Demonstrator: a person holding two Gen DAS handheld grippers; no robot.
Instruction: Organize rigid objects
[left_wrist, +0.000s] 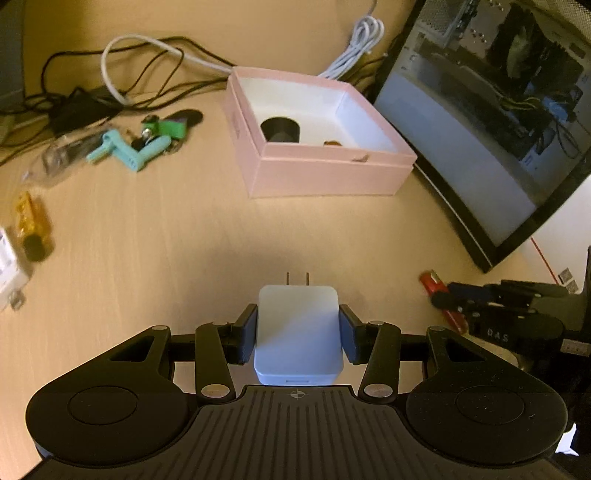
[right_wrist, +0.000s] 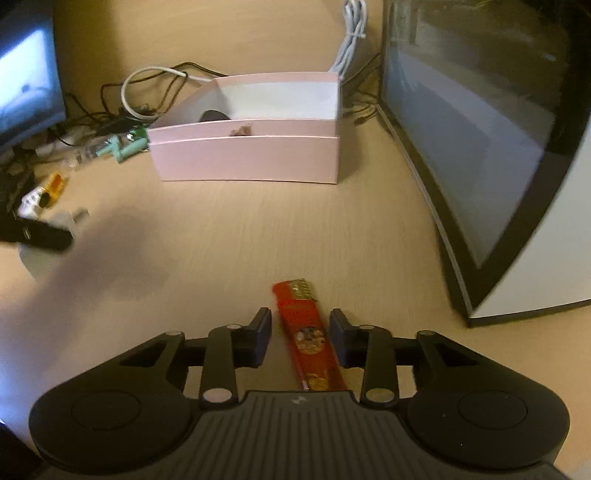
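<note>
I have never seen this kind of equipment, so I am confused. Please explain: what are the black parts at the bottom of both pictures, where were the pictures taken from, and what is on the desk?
There is no robot: a person holds a two-finger gripper in each hand, and each gripper carries a camera looking along its fingers. The black parts are those grippers.

One picture is from the left gripper. Its jaws press on a white charger.

The other is from the right gripper. A red lighter lies on the desk between its jaws, which do not touch it.

Ahead stands an open pink box with a dark cylinder inside. Cables, teal and green parts and a monitor are nearby.
</note>
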